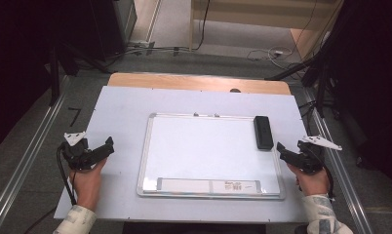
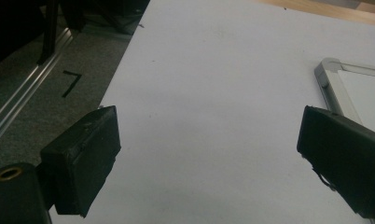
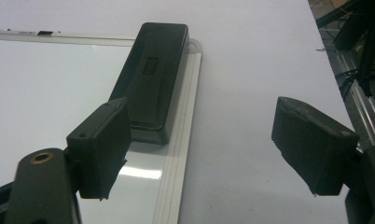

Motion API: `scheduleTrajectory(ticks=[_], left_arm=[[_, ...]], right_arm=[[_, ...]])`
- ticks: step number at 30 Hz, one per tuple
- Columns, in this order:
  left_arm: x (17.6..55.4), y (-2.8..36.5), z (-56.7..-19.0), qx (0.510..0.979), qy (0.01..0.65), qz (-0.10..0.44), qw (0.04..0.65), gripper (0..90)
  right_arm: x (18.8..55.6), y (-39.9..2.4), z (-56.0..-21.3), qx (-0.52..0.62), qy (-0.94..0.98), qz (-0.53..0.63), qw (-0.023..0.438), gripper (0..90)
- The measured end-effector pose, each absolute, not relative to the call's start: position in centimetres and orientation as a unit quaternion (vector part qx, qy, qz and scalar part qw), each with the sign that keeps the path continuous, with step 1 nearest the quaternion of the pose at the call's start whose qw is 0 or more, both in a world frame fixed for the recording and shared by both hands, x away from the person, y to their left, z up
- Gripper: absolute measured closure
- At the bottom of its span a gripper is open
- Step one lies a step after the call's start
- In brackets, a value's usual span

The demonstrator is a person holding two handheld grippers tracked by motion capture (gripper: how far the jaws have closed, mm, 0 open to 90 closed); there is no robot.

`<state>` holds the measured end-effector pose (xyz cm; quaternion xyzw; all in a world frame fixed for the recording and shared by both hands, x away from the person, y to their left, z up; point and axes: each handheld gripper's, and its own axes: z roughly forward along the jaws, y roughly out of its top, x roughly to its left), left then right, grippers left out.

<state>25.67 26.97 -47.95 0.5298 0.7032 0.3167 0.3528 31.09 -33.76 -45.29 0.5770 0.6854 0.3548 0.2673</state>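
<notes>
A silver-framed whiteboard lies flat in the middle of the pale table, its surface blank. A black eraser rests on the board's far right corner, lengthwise along the frame. In the right gripper view the eraser lies just ahead of the left jaw, on the whiteboard. My right gripper is open beside the board's right edge, nothing between its jaws. My left gripper is open over bare table left of the board, empty. The whiteboard corner shows at the right.
The table has a wooden strip along its far edge. Metal rails run along the floor on both sides. Cables and dark stands lie on the floor beyond the table. A printed label strip runs along the board's near edge.
</notes>
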Motion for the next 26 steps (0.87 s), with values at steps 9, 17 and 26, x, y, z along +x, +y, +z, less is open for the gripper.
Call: scheduleTrajectory(ticks=[9, 17, 26], left_arm=[[25.6, 27.0, -47.9, 0.53, 0.703, 0.317, 0.352, 6.4], [25.6, 27.0, -47.9, 0.531, 0.703, 0.318, 0.351, 6.4], [25.6, 27.0, -47.9, 0.532, 0.702, 0.318, 0.351, 6.4]], right_arm=[[30.7, -34.5, -45.3, 0.582, 0.681, 0.352, 0.271, 18.3], [30.2, -35.2, -45.4, 0.587, 0.679, 0.349, 0.271, 18.3], [29.5, -36.3, -45.1, 0.591, 0.664, 0.359, 0.284, 21.0]])
